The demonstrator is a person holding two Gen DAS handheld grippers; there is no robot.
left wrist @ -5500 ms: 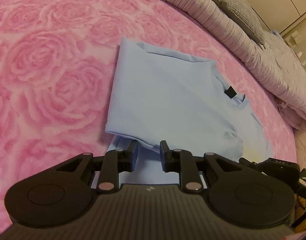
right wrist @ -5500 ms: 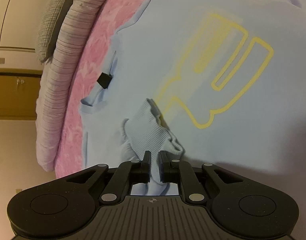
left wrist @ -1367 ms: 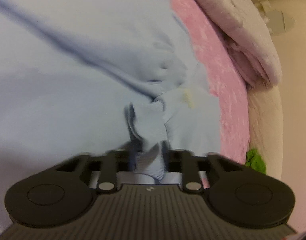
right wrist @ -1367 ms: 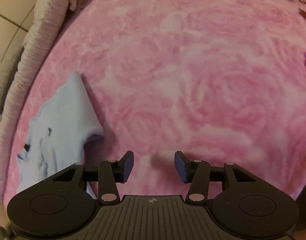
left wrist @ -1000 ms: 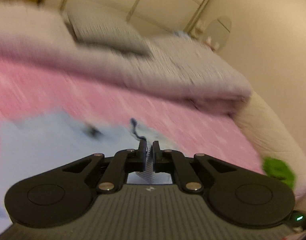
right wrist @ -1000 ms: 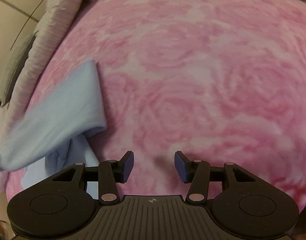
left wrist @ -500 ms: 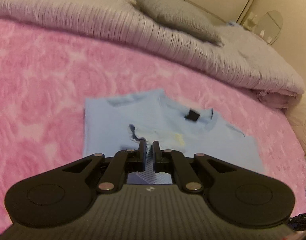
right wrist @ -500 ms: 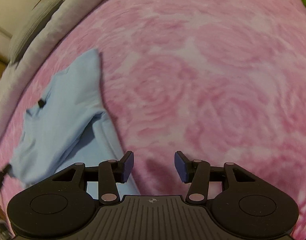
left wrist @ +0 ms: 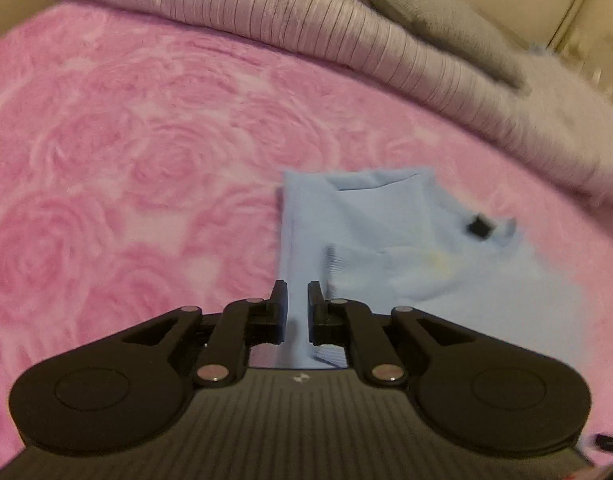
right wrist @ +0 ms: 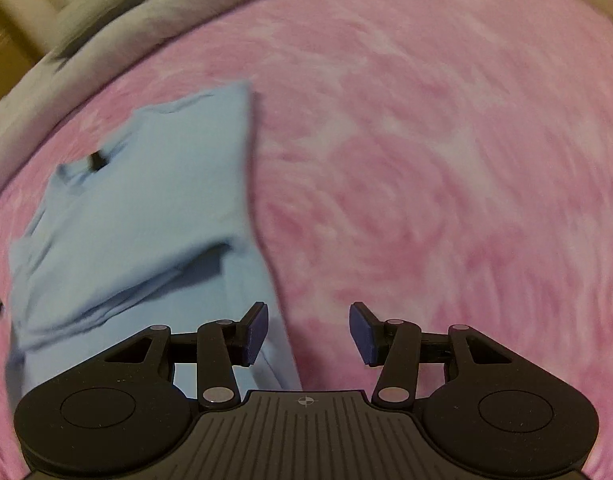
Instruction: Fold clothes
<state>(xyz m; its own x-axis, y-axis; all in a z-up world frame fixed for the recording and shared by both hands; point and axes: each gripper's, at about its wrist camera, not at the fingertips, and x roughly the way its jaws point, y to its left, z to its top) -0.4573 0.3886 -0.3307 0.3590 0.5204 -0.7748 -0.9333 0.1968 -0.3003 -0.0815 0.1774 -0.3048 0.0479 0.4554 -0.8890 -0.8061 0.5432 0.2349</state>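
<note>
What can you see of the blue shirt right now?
The shirt is pale blue, a soft knit, lying partly folded on the pink rose blanket. A black tag sits at the neckline, and a ribbed cuff lies folded in across the body, with a faint yellow mark beside it. The left gripper hovers at its near edge, jaws slightly apart with cloth showing between them. The right gripper is open at its right edge, holding nothing.

No readable text — nothing legible anywhere.
</note>
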